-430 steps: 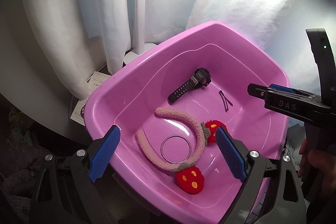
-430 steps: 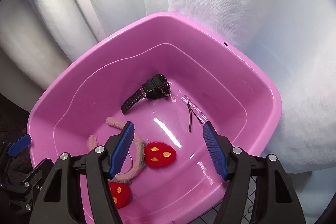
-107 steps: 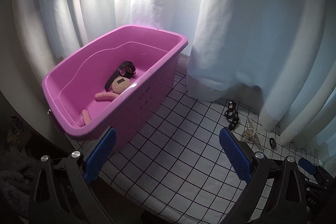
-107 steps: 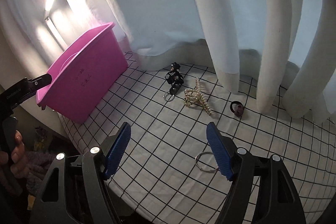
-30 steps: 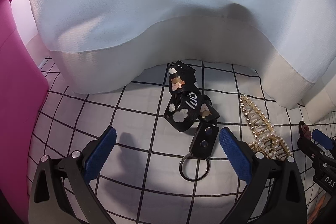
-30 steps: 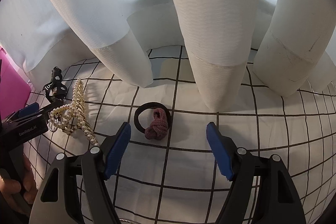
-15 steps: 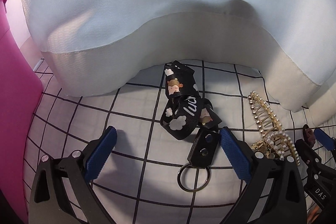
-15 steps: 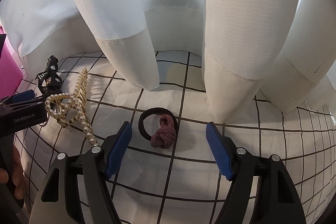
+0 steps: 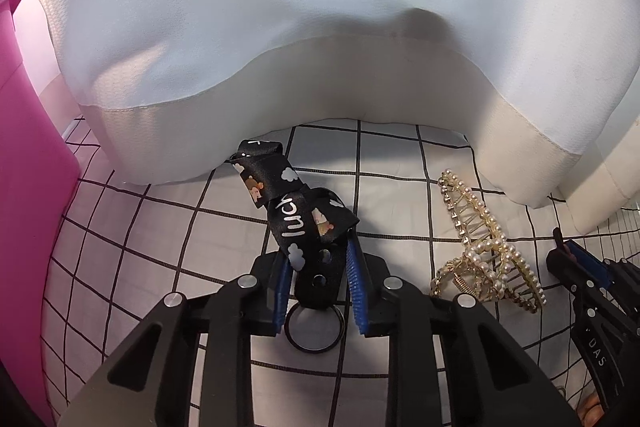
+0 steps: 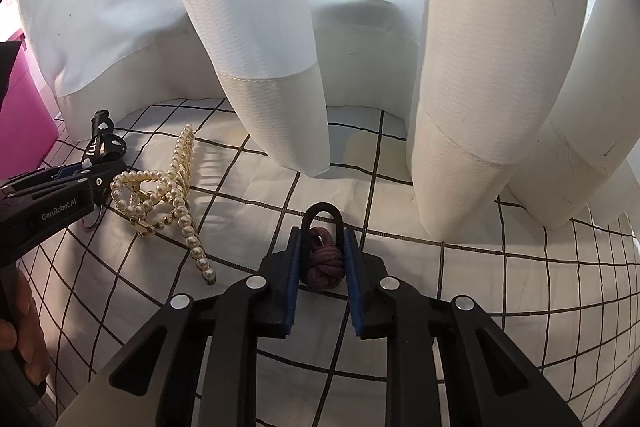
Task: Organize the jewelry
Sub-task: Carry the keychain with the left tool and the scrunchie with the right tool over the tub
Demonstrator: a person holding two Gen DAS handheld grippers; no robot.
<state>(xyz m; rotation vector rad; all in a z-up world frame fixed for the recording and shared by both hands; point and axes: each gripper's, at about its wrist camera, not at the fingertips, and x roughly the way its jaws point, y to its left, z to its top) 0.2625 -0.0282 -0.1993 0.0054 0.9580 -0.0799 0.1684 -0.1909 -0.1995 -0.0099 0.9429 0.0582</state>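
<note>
A black keychain strap [image 9: 296, 219] with cartoon prints and a metal ring [image 9: 316, 329] lies on the white checked cloth [image 9: 160, 267]. My left gripper [image 9: 319, 251] is closing on it, with the strap's black tab pinched between the blue pads. In the right wrist view a black hair tie with a maroon knot [image 10: 322, 263] sits between the closing jaws of my right gripper [image 10: 324, 233], and the pads press on its sides. A pearl hair claw [image 9: 480, 251] lies between the two grippers, untouched.
A pink tub [image 9: 24, 147] stands at the far left. White curtain folds [image 10: 272, 67] hang down onto the cloth just behind the items. A hand [image 10: 20, 343] holds the left gripper's handle at the left edge of the right wrist view.
Both grippers went from wide open to nearly shut. The left one came down around the strap's tab; the right one moved forward over the hair tie and squeezed it.
</note>
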